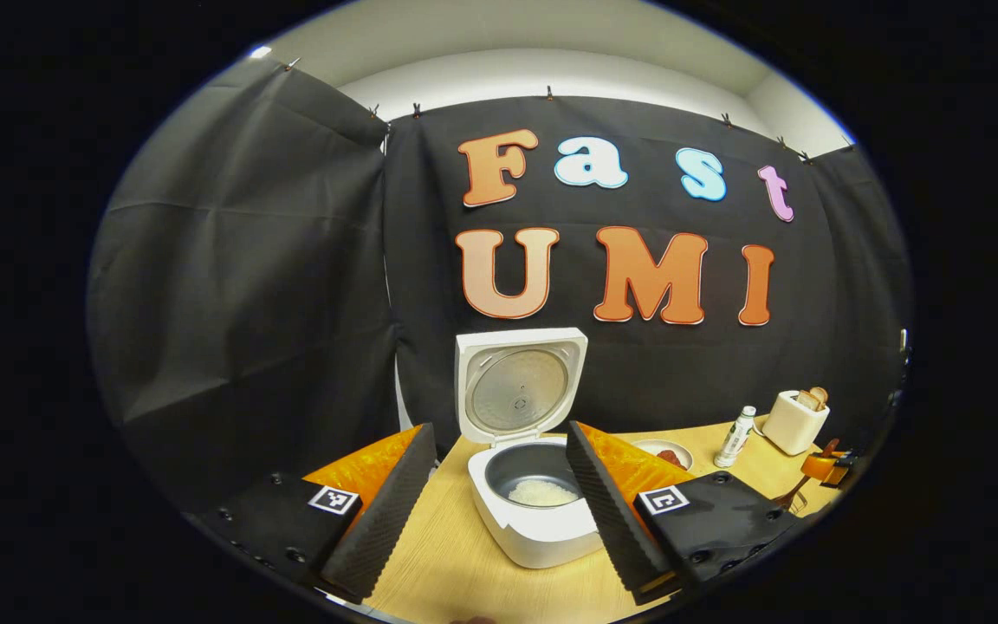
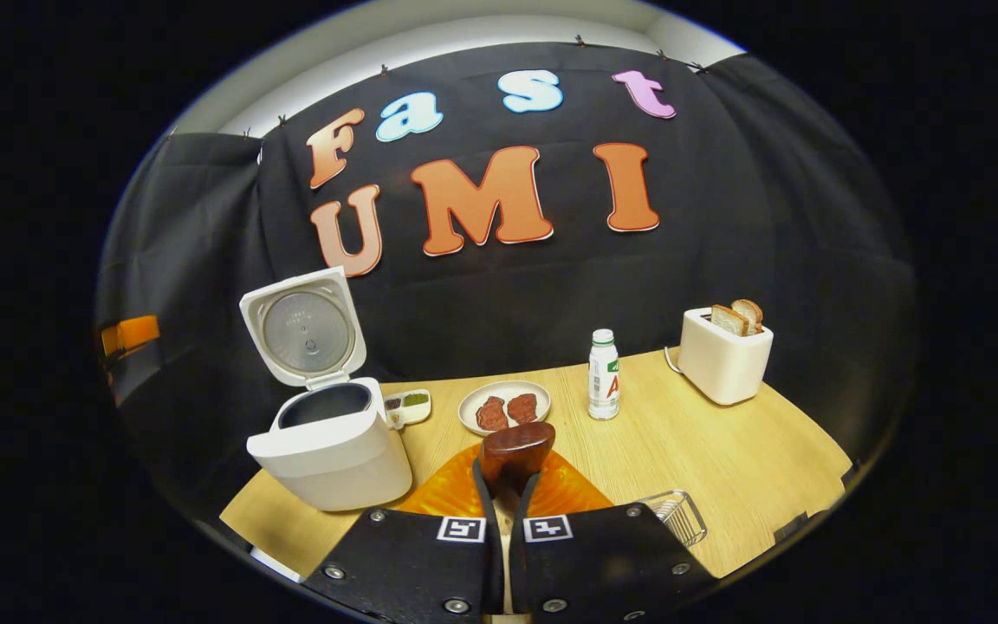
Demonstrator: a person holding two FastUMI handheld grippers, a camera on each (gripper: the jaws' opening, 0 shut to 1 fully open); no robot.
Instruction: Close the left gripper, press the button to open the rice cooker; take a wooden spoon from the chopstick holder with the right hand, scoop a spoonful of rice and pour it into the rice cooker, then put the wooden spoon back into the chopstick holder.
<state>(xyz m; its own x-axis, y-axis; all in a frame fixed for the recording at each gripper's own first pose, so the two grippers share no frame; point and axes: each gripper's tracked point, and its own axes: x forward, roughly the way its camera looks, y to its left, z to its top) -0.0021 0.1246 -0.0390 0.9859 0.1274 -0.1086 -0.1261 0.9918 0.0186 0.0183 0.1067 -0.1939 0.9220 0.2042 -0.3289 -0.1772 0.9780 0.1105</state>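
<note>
Right tool (image 2: 506,494) pinching the wooden spoon (image 2: 514,451), bowl up, above the bench (image 2: 724,459). Left tool (image 1: 499,503) spread wide, hovering before the rice cooker (image 1: 534,511). Lid (image 1: 519,386) upright, white rice (image 1: 542,493) lying in the pot. Clear holder (image 2: 677,515) just beside the right tool. Plate (image 2: 504,407), bottle (image 2: 604,374), toaster (image 2: 724,357) farther back.

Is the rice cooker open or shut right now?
Open. The rice cooker's lid stands upright behind the pot, and white rice shows inside.
</note>
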